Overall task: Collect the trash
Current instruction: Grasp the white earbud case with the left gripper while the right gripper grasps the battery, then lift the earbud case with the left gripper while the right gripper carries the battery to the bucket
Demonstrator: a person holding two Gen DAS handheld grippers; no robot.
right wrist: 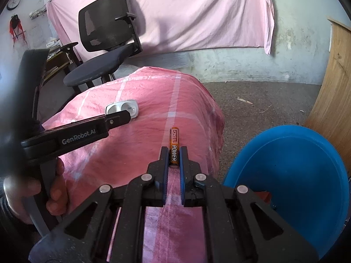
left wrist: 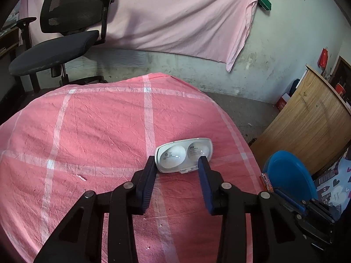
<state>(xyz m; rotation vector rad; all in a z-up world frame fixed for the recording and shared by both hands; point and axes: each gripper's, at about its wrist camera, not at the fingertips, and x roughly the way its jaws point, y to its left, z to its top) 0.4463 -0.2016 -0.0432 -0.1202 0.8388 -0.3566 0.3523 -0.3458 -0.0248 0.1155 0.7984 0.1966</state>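
Sitting off the right edge of the table, lower than the tabletop, a round blue plastic basin [right wrist: 291,188] shows a bare blue inside across most of what is visible; something small and reddish [right wrist: 266,196] pokes out at its near rim behind the gripper linkage, too hidden to name. On the pink checked tablecloth [left wrist: 98,131] lies a white plastic blister tray [left wrist: 183,155] with two rounded domes and small printed marks, flat on the cloth toward the table's right half. The left gripper [left wrist: 178,164] is held low over the cloth with its blue-padded fingers [left wrist: 149,175] spread wide, one tip at each near corner of the tray, so the tray's near edge sits between them; I cannot tell whether the pads touch it. From the right wrist view the left tool reaches in from the left, its black body lettered "GenRobot.AI", with the person's hand [right wrist: 54,186] wrapped round the handle below. The right gripper [right wrist: 174,153] is pressed together on an orange and black battery [right wrist: 174,146] marked "POWER", pinching its near half, so the battery points straight ahead along the fingers, raised over the white stripe of the cloth, just left of the basin. A black mesh office chair [right wrist: 105,43] stands behind the table before a pink sheet [right wrist: 186,15] hung on the wall.
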